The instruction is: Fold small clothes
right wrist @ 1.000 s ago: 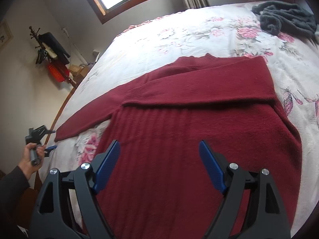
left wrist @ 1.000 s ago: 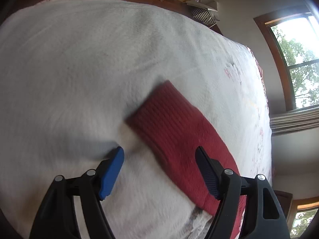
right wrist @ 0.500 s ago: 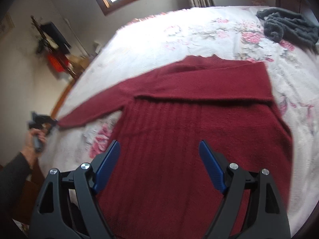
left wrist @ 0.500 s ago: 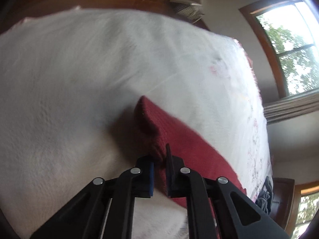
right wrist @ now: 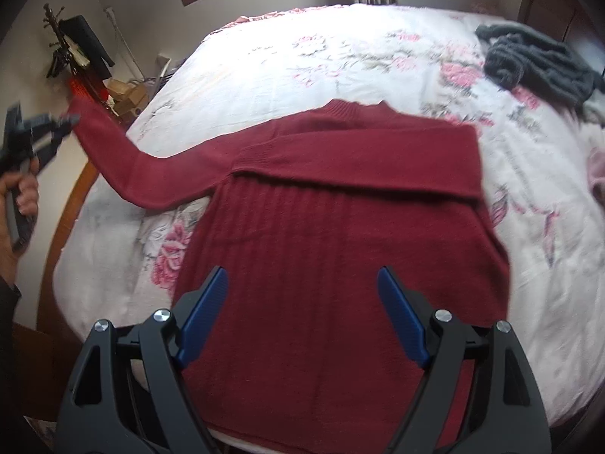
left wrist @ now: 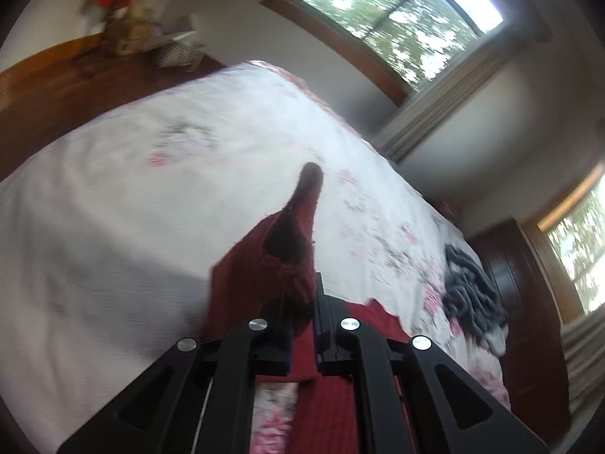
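Note:
A dark red knit sweater (right wrist: pixel 340 227) lies flat on the floral bedspread (right wrist: pixel 340 60), its right sleeve folded across the chest. Its left sleeve (right wrist: pixel 124 159) is lifted off the bed toward the left. My left gripper (left wrist: pixel 302 299) is shut on the cuff of that sleeve (left wrist: pixel 287 249), which stands up ahead of the fingers. From the right wrist, the left gripper (right wrist: pixel 70 119) shows at the far left in a hand. My right gripper (right wrist: pixel 302 302) hovers open over the sweater's lower body, holding nothing.
A dark grey garment (right wrist: pixel 537 60) lies bunched at the far right of the bed. A wooden bed frame (right wrist: pixel 72 204) runs along the left edge. A coat stand (right wrist: pixel 72 49) and boxes sit by the wall. Windows (left wrist: pixel 393 15) are behind.
My left gripper went from open over the sleeve end to shut on the cuff, then lifted it up off the bed. My right gripper stayed open above the sweater.

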